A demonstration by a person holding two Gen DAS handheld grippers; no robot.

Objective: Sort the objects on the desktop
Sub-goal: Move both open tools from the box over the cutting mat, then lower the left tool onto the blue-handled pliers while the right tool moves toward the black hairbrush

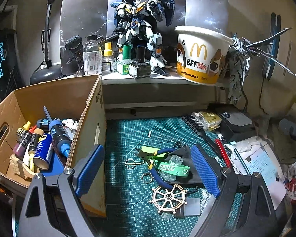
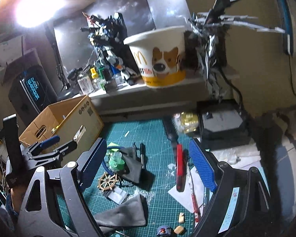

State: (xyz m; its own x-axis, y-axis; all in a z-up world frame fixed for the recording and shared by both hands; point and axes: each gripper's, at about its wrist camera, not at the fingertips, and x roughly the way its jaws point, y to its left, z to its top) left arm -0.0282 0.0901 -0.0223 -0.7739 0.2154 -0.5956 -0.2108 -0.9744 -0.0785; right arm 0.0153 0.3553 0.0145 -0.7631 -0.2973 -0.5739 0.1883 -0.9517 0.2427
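Note:
My left gripper (image 1: 148,167) is open and empty above a pile on the green cutting mat (image 1: 128,134): blue-handled pliers (image 1: 157,158), a green "FUNNY" wristband (image 1: 173,168), a small clear jar (image 1: 174,161), a dark cloth (image 1: 184,154) and a ship's-wheel charm (image 1: 168,197). The cardboard box (image 1: 84,122) at left holds spray cans and paint bottles. My right gripper (image 2: 148,165) is open and empty over the mat, between the dark cloth (image 2: 132,162) and a red knife (image 2: 180,167). The left gripper (image 2: 57,144) shows beside the box (image 2: 69,118).
A shelf (image 1: 148,78) behind carries a robot model (image 1: 140,29), bottles and a McDonald's bucket (image 1: 201,55). A black brush (image 1: 201,130), a black device (image 1: 234,122) and papers lie at right. A grey cloth (image 2: 124,211) and small beige pieces (image 2: 180,223) lie near.

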